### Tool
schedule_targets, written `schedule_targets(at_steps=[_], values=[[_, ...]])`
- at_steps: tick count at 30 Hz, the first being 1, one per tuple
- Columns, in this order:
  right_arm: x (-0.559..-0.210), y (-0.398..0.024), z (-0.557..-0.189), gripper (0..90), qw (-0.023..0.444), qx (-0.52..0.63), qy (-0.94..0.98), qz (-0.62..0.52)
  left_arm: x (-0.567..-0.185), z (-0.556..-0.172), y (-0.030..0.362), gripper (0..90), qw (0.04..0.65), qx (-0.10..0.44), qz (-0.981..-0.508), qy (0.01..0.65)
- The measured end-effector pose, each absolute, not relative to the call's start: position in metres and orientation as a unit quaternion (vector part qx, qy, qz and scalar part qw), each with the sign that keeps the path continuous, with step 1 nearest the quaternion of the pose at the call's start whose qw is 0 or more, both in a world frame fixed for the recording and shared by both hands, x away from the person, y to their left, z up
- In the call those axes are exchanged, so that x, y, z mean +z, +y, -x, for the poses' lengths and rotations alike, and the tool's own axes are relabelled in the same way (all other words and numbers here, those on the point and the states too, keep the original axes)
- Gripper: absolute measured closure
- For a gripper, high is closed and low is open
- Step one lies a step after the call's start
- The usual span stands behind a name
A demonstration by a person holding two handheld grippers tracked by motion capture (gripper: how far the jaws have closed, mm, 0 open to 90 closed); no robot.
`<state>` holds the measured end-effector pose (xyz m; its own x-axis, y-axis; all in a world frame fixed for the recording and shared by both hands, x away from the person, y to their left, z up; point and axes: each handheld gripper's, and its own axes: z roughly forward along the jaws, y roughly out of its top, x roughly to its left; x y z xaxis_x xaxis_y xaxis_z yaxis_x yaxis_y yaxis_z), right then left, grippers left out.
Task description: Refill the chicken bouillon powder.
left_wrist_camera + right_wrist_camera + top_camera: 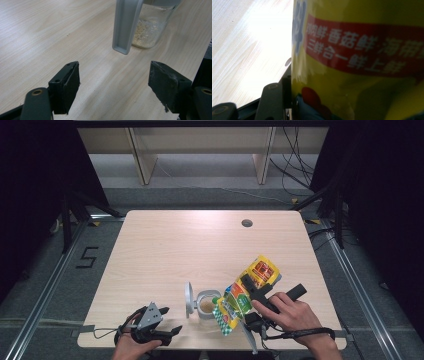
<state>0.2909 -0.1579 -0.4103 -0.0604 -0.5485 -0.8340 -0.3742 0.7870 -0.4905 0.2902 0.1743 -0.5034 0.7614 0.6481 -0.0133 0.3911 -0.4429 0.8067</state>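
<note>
A yellow seasoning pouch (pixel 250 287) with red and green print hangs tilted, its lower checked corner over a small glass jar (pixel 205 304). My right gripper (pixel 250 285) is shut on the pouch, whose yellow face with its red band (pixel 362 50) is close up in the right gripper view, beside one black finger (pixel 273 100). The jar holds some beige granules (pixel 146 31), and its grey hinged lid (pixel 189 299) stands open on the left side. My left gripper (pixel 171 321) is open near the front edge, left of the jar, with bare table between its pads (pixel 66 85).
The light wooden table (pixel 190 250) has a cable hole (pixel 246 223) at the back right. Beyond the table stand a wooden shelf unit (pixel 200 145) and floor cables (pixel 295 175). Metal rails (pixel 45 300) run along both sides.
</note>
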Motion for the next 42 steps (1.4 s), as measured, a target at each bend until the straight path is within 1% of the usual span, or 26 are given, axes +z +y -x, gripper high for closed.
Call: schedule_targets(at_steps=[4,11,15,16,20,22,26,27,30,33,34,41,42], values=[[-0.4105,-0.1574,-0.2907,45.0,0.607,-0.07,0.723,0.321,-0.5048,-0.2903,0.173,25.1,0.43,0.156,-0.832,0.313],[-0.4089,-0.1578,-0.2904,45.1,0.609,-0.067,0.724,0.317,-0.5029,-0.292,0.1754,25.1,0.421,0.156,-0.842,0.297],[-0.409,-0.1584,-0.2907,45.1,0.61,-0.069,0.723,0.316,-0.5037,-0.2909,0.1747,25.1,0.422,0.157,-0.838,0.309],[-0.4091,-0.1583,-0.2905,45.1,0.61,-0.07,0.723,0.317,-0.5048,-0.2904,0.1731,25.1,0.43,0.156,-0.832,0.314],[-0.4089,-0.1576,-0.2898,45.1,0.61,-0.071,0.721,0.32,-0.5034,-0.2904,0.174,25.1,0.426,0.148,-0.837,0.31],[-0.4087,-0.1576,-0.2898,45.1,0.611,-0.07,0.721,0.319,-0.504,-0.2909,0.1745,25.1,0.424,0.156,-0.837,0.308],[-0.41,-0.1581,-0.2903,45.1,0.609,-0.073,0.721,0.321,-0.5029,-0.2906,0.1744,25.1,0.426,0.154,-0.837,0.307],[-0.4102,-0.1582,-0.2904,45.1,0.609,-0.073,0.722,0.321,-0.5023,-0.2915,0.175,25.1,0.425,0.158,-0.84,0.297],[-0.41,-0.1582,-0.2908,45.1,0.609,-0.073,0.722,0.32,-0.5041,-0.2901,0.1735,25.1,0.432,0.148,-0.832,0.315],[-0.4104,-0.158,-0.2904,45.1,0.608,-0.072,0.722,0.321,-0.5023,-0.2909,0.176,25.1,0.419,0.153,-0.842,0.303],[-0.4106,-0.1581,-0.2901,45.0,0.608,-0.072,0.723,0.321,-0.5031,-0.29,0.1742,25.1,0.427,0.154,-0.835,0.31],[-0.41,-0.1577,-0.2897,45.0,0.609,-0.071,0.721,0.323,-0.502,-0.2909,0.1761,25.1,0.419,0.154,-0.842,0.303],[-0.4102,-0.1577,-0.2898,45.0,0.609,-0.072,0.721,0.323,-0.5026,-0.2904,0.1747,25.1,0.424,0.158,-0.837,0.308]])
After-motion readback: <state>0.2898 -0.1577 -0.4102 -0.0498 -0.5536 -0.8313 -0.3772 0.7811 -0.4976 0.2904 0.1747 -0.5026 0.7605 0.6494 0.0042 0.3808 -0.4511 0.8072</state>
